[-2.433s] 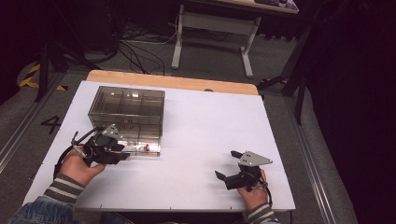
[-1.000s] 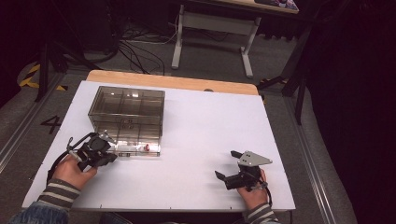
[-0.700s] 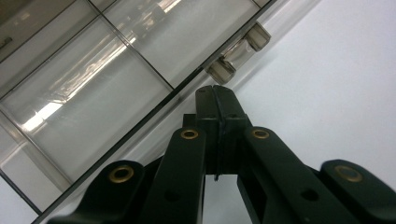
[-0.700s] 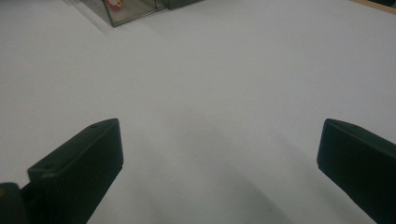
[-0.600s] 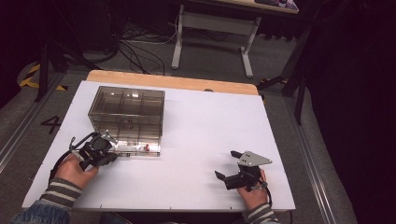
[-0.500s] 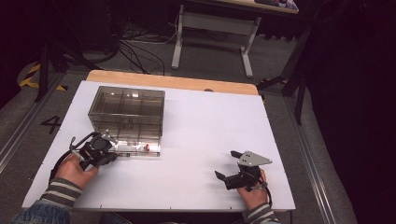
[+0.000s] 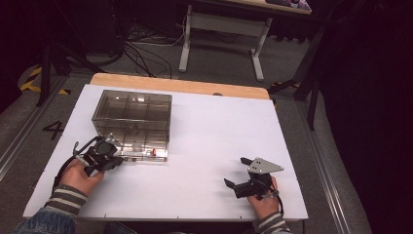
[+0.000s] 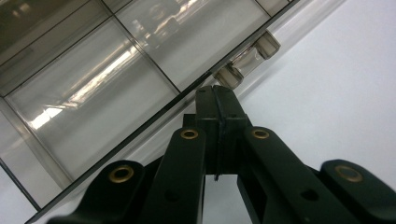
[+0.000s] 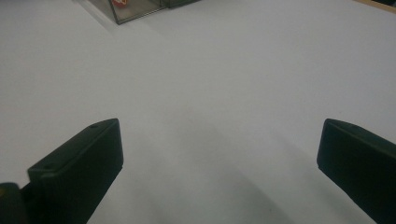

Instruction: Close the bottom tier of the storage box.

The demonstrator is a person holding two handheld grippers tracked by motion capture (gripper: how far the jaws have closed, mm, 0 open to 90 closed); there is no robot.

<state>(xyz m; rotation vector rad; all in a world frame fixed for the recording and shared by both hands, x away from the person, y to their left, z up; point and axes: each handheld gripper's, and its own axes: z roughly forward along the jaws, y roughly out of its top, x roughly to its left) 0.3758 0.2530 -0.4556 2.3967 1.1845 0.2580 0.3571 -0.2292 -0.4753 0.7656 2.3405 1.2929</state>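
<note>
Fingers of the left gripper [image 8: 217,93] clenched together at one clear box [image 7: 134,114]; the right gripper [image 9: 219,163] gapes wide.

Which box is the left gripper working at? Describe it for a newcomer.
On the white table, look at the far left part. The clear compartment box sits there, smoky and see-through with inner dividers, the left gripper shut at its near edge.

I see the white table top [image 7: 204,141] with a wooden edge [image 7: 180,86] along its far side — beyond it a grey desk frame [image 7: 221,27], loose black cables [image 7: 146,46] and yellow-black floor tape [image 7: 30,80].
</note>
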